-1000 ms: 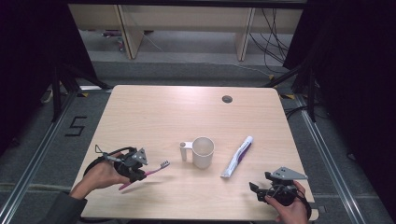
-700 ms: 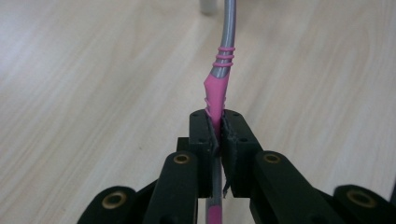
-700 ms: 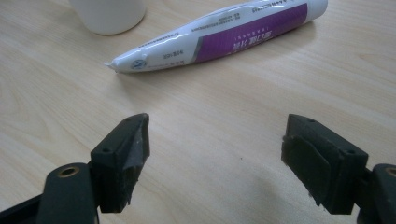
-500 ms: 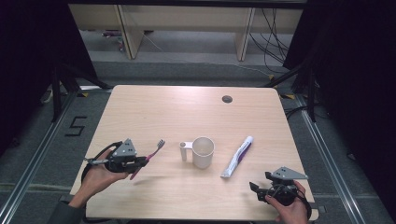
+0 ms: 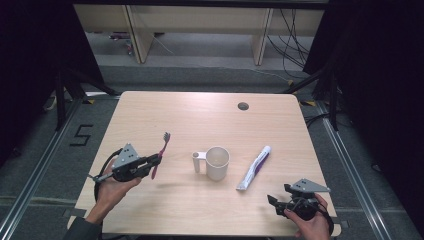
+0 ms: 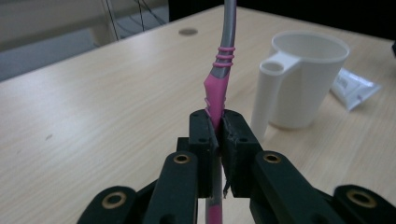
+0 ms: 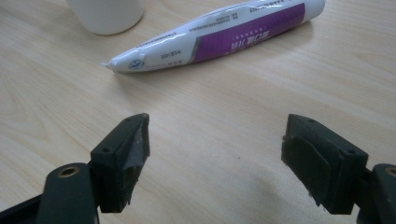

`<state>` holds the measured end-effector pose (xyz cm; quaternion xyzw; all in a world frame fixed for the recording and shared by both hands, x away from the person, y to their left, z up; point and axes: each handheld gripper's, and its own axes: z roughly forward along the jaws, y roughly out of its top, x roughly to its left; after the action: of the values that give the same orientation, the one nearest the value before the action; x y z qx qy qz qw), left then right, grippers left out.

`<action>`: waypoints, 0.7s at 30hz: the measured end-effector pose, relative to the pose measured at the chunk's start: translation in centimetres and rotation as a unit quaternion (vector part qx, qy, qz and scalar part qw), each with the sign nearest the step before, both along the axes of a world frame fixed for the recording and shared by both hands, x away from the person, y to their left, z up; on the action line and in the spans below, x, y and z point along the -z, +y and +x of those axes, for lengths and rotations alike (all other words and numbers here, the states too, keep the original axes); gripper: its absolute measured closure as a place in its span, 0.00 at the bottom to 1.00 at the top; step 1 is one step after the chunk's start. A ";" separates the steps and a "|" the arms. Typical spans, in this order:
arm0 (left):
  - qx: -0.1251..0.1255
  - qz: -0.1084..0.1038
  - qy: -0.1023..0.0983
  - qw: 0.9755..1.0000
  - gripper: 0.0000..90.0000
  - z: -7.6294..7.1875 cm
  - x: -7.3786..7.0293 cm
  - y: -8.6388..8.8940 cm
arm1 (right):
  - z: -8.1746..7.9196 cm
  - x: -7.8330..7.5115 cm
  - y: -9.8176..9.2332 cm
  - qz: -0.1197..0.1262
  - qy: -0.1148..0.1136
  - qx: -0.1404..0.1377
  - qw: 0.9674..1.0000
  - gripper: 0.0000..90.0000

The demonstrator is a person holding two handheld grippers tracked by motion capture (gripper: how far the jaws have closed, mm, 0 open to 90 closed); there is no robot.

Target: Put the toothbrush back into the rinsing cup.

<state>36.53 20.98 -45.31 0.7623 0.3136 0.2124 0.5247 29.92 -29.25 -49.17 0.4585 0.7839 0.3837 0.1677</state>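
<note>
**Toothbrush Clamped in Left Tool, Cup Standing Empty**

The worktop (image 5: 150, 115) is a light wood surface with a small round port (image 5: 243, 106) near its far edge.

The cup (image 5: 217, 162) is white, with a handle on its left side in the high view. It stands upright near the centre of the worktop. The part of its interior that shows in the high view and the left gripper view is empty.

The toothpaste tube (image 5: 254, 168) is white and purple. It lies flat just right of the cup, apart from it, cap end away from the person.

The left tool (image 5: 150, 162) has its jaws pressed together on the pink handle of the toothbrush (image 5: 161, 150). The toothbrush is held above the worktop, left of the cup and apart from it, with the bristle head pointing away from the person.

The right tool (image 5: 274, 200) sits at the near right edge, jaws spread wide, with bare worktop between them. The tube lies beyond it.
</note>
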 end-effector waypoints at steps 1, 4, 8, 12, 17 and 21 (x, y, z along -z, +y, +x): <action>0.003 -0.006 -0.002 1.000 0.92 0.0 -0.1 -0.1 | 0.0 0.0 0.0 0.000 0.000 0.000 1.000 0.27; 0.010 -0.024 -0.014 1.000 0.92 0.0 -0.3 -0.7 | 0.0 0.0 0.0 0.000 0.000 0.000 1.000 0.27; 0.017 -0.033 -0.040 0.998 0.92 0.0 -1.3 -1.2 | 0.0 0.0 0.0 -0.001 0.001 0.000 1.000 0.27; 0.021 -0.053 -0.050 0.997 0.92 0.2 -1.9 -1.9 | 0.0 0.0 0.0 -0.001 0.000 0.000 1.000 0.27; 0.023 -0.059 -0.063 0.996 0.92 0.4 -2.3 -2.7 | 0.0 0.0 0.0 -0.003 -0.001 0.002 1.000 0.27; 0.024 -0.067 -0.070 0.995 0.92 0.7 -2.7 -3.3 | 0.0 0.0 0.0 0.000 -0.003 0.002 1.000 0.27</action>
<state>37.24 17.64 -42.59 0.7162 0.2715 0.2310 0.6000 29.91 -29.24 -49.20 0.4590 0.7823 0.3849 0.1711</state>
